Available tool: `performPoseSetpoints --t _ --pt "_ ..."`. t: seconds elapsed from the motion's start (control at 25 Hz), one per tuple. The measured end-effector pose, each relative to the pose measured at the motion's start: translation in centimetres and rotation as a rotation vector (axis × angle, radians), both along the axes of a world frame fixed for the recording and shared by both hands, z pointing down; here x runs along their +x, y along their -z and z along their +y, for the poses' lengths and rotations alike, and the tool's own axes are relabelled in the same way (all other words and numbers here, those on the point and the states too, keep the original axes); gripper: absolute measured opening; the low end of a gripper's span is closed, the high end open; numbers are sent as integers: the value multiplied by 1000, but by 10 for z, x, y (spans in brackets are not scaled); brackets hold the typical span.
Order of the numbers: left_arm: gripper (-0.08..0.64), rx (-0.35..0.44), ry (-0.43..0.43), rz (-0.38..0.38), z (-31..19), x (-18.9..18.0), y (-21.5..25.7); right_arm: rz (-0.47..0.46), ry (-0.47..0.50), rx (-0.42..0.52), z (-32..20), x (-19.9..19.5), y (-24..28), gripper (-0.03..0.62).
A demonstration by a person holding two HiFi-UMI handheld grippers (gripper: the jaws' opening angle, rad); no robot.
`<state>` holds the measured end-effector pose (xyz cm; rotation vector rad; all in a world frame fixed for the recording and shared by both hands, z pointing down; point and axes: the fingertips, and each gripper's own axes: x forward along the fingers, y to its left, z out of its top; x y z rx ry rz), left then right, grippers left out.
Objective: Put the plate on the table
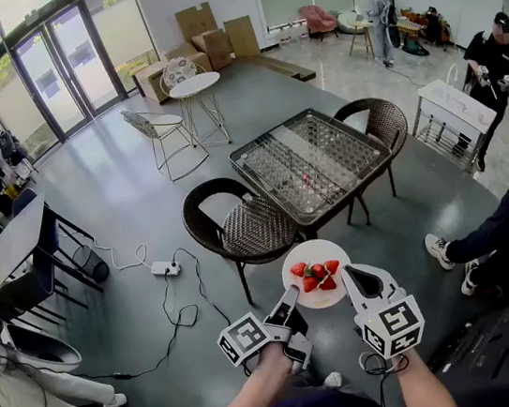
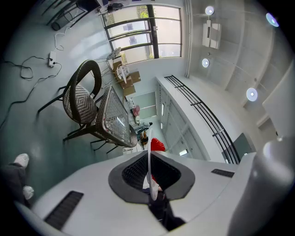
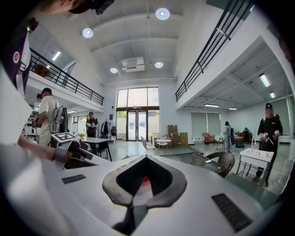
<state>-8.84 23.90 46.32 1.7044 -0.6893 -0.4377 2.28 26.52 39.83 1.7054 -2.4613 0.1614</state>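
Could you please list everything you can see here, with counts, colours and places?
plate: one, white, held over the floor, short of the table
strawberries: about five, red, on the plate
table: one, dark, mesh-topped, ahead
wicker chairs: two, dark brown, beside that table
round table: one, white, far background
cardboard boxes: several, brown, far background
power strip: one, white, floor, left
left claw: one, grey, shut on plate's left rim
right claw: one, grey, shut on plate's right rim

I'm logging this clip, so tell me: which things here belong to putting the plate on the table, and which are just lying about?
In the job: plate, strawberries on it, left gripper, right gripper, table.
Lying about: wicker chair, power strip, cardboard boxes, round white table.
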Motion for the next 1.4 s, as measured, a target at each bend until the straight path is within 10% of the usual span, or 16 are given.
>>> performPoseSetpoints --t 1.4 --pt "17 -4 3 -23 -17 30 -10 -6 3 1 -14 34 -5 3"
